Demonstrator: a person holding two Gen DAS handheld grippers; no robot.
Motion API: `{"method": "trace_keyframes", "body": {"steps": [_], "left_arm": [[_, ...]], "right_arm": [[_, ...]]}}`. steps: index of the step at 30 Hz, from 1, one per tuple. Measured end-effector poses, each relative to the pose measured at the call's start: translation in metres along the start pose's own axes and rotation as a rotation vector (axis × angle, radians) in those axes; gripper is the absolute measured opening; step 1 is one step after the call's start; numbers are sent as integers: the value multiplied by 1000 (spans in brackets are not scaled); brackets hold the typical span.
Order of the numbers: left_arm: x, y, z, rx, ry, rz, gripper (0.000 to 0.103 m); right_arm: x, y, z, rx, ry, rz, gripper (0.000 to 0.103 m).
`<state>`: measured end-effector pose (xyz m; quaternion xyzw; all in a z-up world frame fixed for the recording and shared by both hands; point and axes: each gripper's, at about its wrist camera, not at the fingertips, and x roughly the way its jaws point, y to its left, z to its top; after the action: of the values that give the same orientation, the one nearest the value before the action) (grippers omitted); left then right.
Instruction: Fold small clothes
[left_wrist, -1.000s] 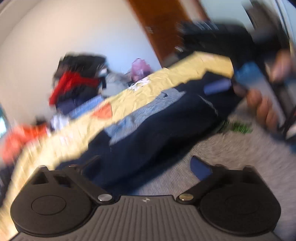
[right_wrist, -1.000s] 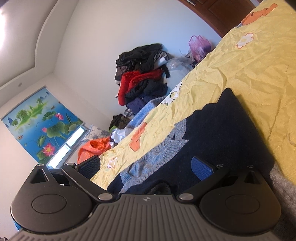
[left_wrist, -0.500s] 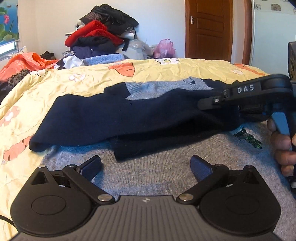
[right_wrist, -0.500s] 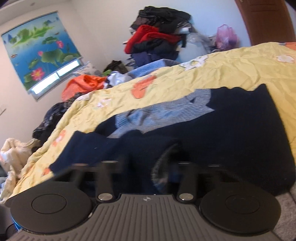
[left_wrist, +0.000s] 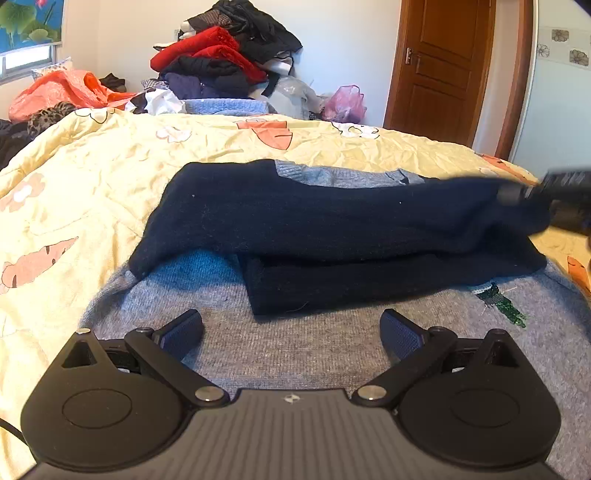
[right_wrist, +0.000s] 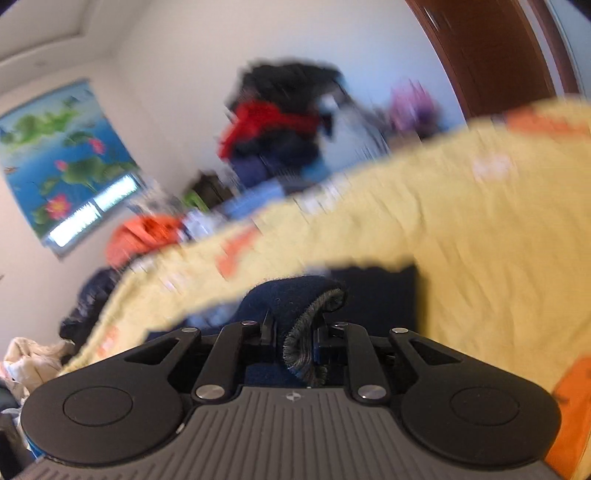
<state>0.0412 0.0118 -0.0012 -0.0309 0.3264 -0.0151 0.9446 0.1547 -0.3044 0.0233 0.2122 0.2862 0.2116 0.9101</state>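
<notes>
The fold goes best if the right gripper (right_wrist: 291, 341) carries its pinched edge of the navy sweater (left_wrist: 332, 221) straight across and low, so the layer lands flat without dragging the part beneath. Its jaws have just been closing and now clamp a bunched hem with grey ribbing. The sweater lies on the yellow bedspread (left_wrist: 92, 177), partly over a grey garment (left_wrist: 314, 343). The left gripper (left_wrist: 291, 332) hovers over the grey knit, angled downward — jaws spread wide, holding nothing.
</notes>
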Motion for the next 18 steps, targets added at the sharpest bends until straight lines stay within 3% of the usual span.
{"method": "trace_keyframes", "body": {"steps": [3, 6, 8, 11, 13, 15, 18], "left_arm": [[0, -1, -1, 7, 2, 7, 103], [0, -1, -1, 6, 3, 6, 103], [0, 0, 1, 11, 4, 3, 103], [-8, 10, 11, 14, -65, 13, 103], [-12, 25, 28, -14, -109, 21, 103], [-5, 50, 51, -108, -120, 19, 103], [22, 93, 88, -273, -93, 13, 103]], "right_arm": [[16, -2, -12, -73, 62, -131, 21], [19, -2, -16, -98, 70, -164, 24], [17, -3, -16, -99, 63, -183, 39], [10, -2, -12, -49, 26, -164, 75], [-5, 7, -6, -41, -101, -208, 81], [-15, 18, -1, -56, -168, -120, 81], [-7, 28, -7, -38, -134, 48, 88]]}}
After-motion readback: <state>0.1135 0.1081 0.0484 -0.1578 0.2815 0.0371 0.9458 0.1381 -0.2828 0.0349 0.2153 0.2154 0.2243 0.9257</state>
